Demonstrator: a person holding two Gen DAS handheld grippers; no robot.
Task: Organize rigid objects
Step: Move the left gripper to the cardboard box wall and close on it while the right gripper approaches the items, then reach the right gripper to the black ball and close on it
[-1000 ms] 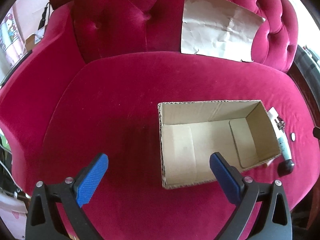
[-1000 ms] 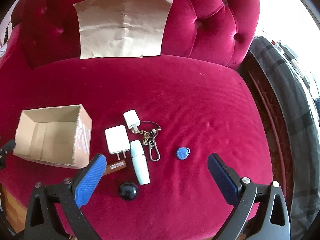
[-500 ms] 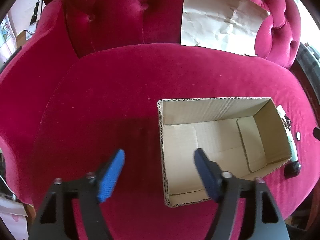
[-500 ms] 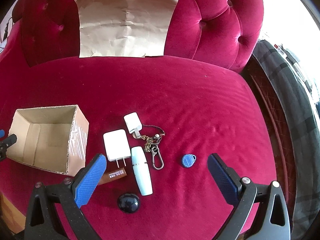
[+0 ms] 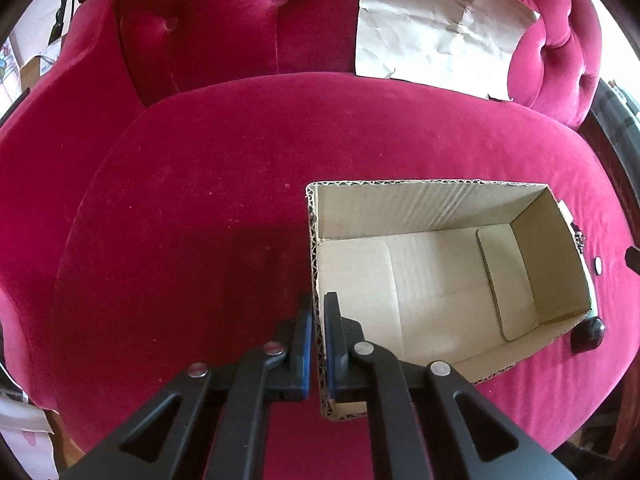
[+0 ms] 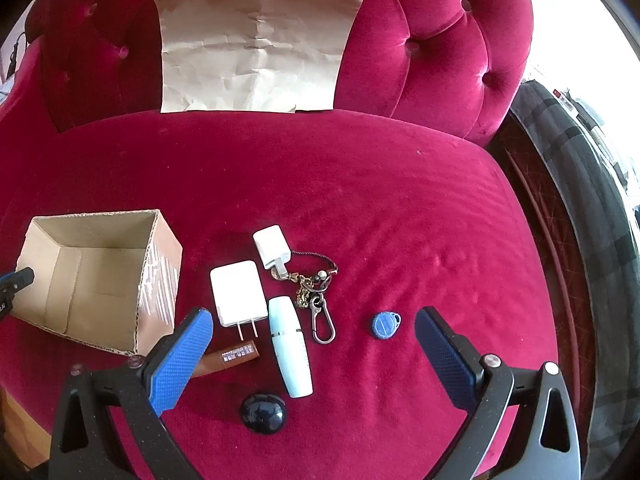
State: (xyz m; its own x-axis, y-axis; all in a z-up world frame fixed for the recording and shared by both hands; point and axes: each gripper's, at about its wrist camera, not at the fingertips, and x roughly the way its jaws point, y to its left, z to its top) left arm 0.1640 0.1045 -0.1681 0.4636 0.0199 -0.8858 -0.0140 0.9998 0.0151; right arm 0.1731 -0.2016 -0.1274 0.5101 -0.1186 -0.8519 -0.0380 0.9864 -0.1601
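An open, empty cardboard box (image 5: 440, 216) sits on the red velvet sofa seat (image 5: 200, 200). My left gripper (image 5: 319, 312) is shut on the box's left wall, one blue pad inside and one outside. In the right wrist view the same box (image 6: 158, 280) lies at the left. Beside it are a large white charger (image 6: 238, 293), a small white charger (image 6: 272, 246) on a keychain (image 6: 316, 292), a pale blue tube (image 6: 290, 346), a brown stick (image 6: 230, 358), a black ball (image 6: 263, 407) and a blue key fob (image 6: 385, 325). My right gripper (image 6: 312, 344) hangs open above them.
A creased sheet of brown paper (image 6: 256, 48) leans on the tufted backrest (image 6: 440, 40). A grey checked fabric (image 6: 592, 220) lies off the sofa's right side. The left gripper's tip (image 6: 18, 278) shows at the box's far edge. The ball (image 5: 588, 332) also peeks out behind the box.
My left gripper went from wide open to shut on the box's left wall as it came down and closer. The right gripper stayed open and nearly still.
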